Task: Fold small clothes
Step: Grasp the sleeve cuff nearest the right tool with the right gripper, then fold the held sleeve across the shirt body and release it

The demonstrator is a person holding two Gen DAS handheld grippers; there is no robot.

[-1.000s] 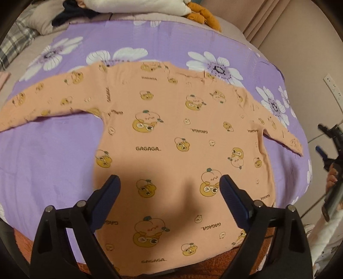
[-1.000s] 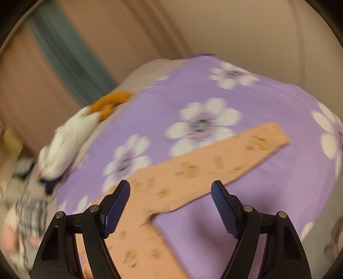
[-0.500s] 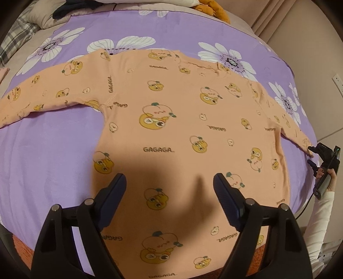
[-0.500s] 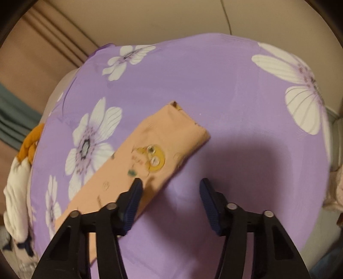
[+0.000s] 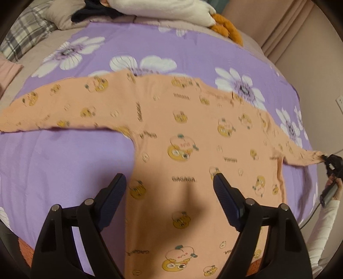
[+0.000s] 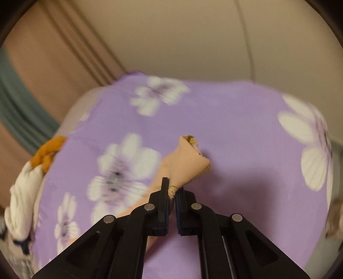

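A small peach long-sleeved shirt with cartoon fruit prints lies flat, sleeves spread, on a purple flowered bedspread. My left gripper is open and empty, hovering above the shirt's lower body. My right gripper is shut on the cuff of the shirt's right sleeve, which bunches up and lifts off the bedspread. In the left wrist view the right gripper shows at the far right, holding the sleeve end.
A white plush with orange parts and dark clothes lie at the head of the bed. A plaid pillow is at the far left. Wall and curtain stand behind the bed's right side.
My right gripper closed on the right sleeve's cuff and lifted it. My left gripper drew back slightly over the shirt, still open.
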